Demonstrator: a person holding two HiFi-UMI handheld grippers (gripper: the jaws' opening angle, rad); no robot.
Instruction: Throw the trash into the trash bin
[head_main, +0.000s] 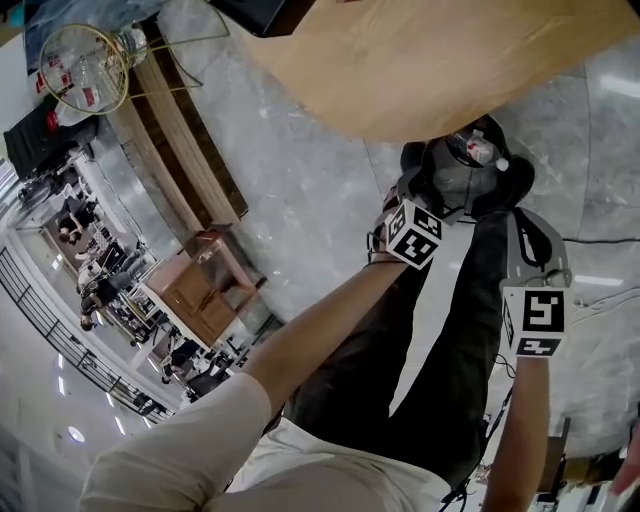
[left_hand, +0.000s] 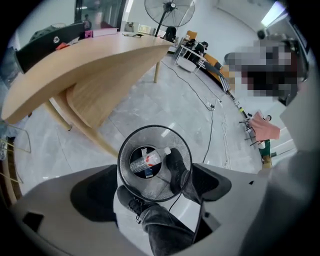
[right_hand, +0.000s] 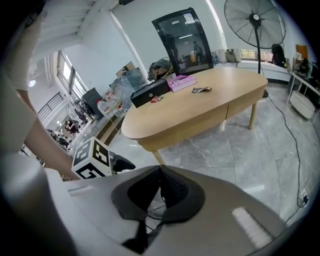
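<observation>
A black mesh trash bin (left_hand: 175, 145) stands on the marble floor, straight below my left gripper (left_hand: 155, 186). A clear plastic bottle (left_hand: 146, 161) with a red label lies inside it. The left jaws are spread wide with nothing between them. In the head view the bin (head_main: 505, 185) with the bottle (head_main: 478, 150) sits at the table's edge, and the left gripper (head_main: 428, 200) hovers at its rim. My right gripper (right_hand: 160, 169) is shut and empty, held beside the bin (head_main: 538, 250).
An oval wooden table (right_hand: 200, 107) carries a black box (right_hand: 150, 92) and small items. The person's dark shoes (left_hand: 176, 167) and trouser legs stand against the bin. A cable (left_hand: 212, 125) runs across the floor. A standing fan (right_hand: 255, 20) is behind the table.
</observation>
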